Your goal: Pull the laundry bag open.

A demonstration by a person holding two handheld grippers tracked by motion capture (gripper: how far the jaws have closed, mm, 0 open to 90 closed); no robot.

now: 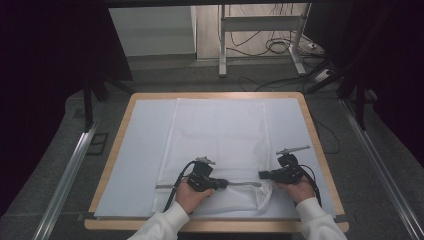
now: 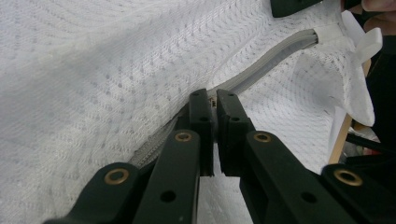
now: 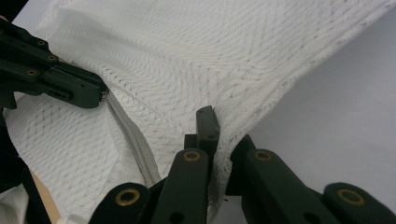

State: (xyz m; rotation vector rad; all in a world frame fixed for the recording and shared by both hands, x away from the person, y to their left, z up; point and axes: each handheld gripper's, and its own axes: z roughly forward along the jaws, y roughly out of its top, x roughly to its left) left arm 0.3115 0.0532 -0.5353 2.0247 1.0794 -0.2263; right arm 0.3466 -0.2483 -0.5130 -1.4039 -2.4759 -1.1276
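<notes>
**Zipping the mesh bag**

Pulling the slider steadily along the zipper works best while the right hand-held gripper, clamped on the bag's corner past the zipper's end, keeps the fabric taut. The left hand-held gripper pinches the slider. The bag is white mesh, flat on the tabletop, zipper nearest the person.
</notes>
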